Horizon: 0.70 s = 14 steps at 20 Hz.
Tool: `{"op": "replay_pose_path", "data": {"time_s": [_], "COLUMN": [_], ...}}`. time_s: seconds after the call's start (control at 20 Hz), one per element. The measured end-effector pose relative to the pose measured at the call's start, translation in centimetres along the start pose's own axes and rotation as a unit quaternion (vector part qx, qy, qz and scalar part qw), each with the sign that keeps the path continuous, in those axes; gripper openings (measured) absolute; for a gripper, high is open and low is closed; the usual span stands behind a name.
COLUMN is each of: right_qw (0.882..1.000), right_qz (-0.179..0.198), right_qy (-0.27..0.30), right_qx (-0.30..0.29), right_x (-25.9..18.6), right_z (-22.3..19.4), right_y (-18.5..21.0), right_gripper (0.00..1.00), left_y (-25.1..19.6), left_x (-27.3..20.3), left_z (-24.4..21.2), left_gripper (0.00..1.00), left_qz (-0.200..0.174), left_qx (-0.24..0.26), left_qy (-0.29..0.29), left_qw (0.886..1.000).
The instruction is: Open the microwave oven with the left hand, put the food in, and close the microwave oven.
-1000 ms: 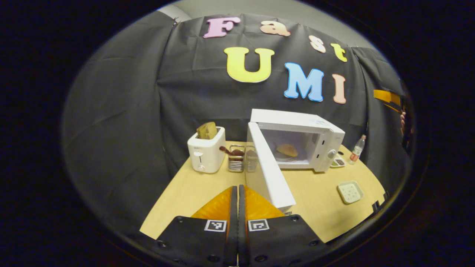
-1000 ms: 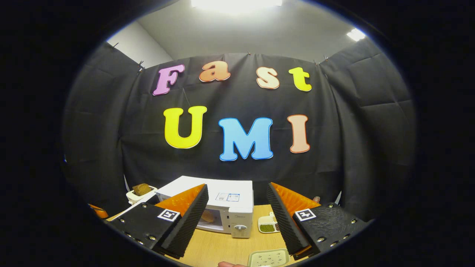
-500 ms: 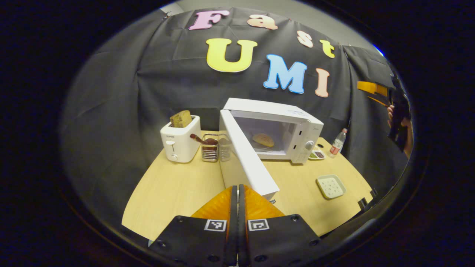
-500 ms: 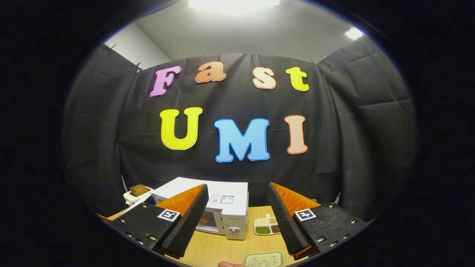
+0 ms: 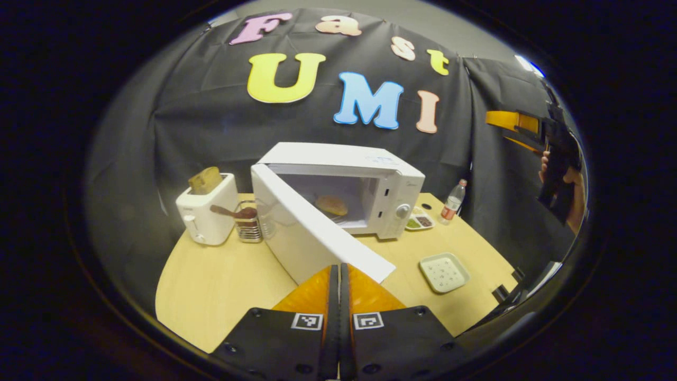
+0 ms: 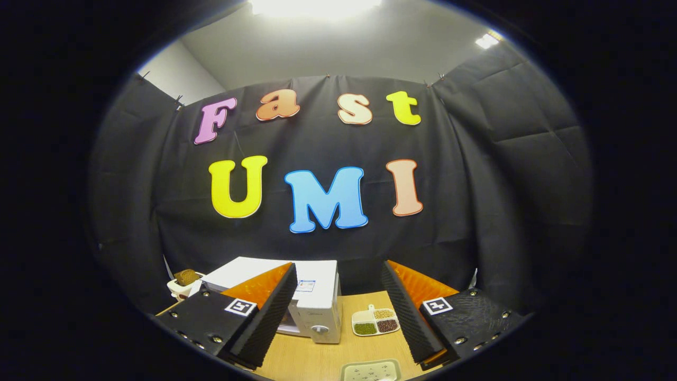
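The white microwave (image 5: 370,174) stands at the back of the wooden table (image 5: 222,286), its door (image 5: 312,233) swung partly open toward me. A round flat piece of food (image 5: 331,205) lies on the plate inside. My left gripper (image 5: 336,272) is shut and empty, its tips right at the door's near edge. In the left gripper view my right gripper (image 5: 521,127) is held high at the far right by a hand (image 5: 574,196). In the right gripper view the right gripper (image 6: 338,286) is open and empty, raised, with the microwave (image 6: 312,296) low between its fingers.
A white toaster (image 5: 207,209) with bread stands left of the microwave, beside a wire basket (image 5: 248,225) with a spoon. Right of it sit a divided dish of beans (image 5: 419,221) and a bottle (image 5: 454,201). A pale square tray (image 5: 444,271) lies on the near right.
The left gripper has swung left and drawn close to the door's edge, and the door now stands at a narrower angle. The right gripper stays raised and open, turned slightly.
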State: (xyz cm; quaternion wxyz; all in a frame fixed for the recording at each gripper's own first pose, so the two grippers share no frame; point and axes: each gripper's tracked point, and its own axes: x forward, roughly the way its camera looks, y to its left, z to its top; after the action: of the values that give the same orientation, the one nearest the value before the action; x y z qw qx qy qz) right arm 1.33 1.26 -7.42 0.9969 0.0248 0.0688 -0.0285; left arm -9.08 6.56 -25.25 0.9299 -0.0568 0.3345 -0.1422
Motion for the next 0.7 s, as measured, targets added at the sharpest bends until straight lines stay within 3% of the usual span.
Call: {"op": "replay_pose_path", "data": {"time_s": [0.35,0.7], "right_qw": [0.999,0.997], "right_qz": [-0.047,-0.073], "right_qy": [-0.004,-0.002], "right_qx": [-0.016,-0.012], "right_x": [-0.6,-1.0], "right_z": [0.3,0.1], "right_y": [-4.6,-7.0], "right_gripper": [0.98,0.98], "left_y": [-4.2,-6.4], "left_x": [4.2,8.6], "left_z": [2.3,4.9], "left_gripper": [0.07,0.06], "left_qz": [-0.053,-0.067], "left_qx": [0.026,0.016], "left_qy": [-0.005,-0.024], "left_qw": [0.998,0.997]}}
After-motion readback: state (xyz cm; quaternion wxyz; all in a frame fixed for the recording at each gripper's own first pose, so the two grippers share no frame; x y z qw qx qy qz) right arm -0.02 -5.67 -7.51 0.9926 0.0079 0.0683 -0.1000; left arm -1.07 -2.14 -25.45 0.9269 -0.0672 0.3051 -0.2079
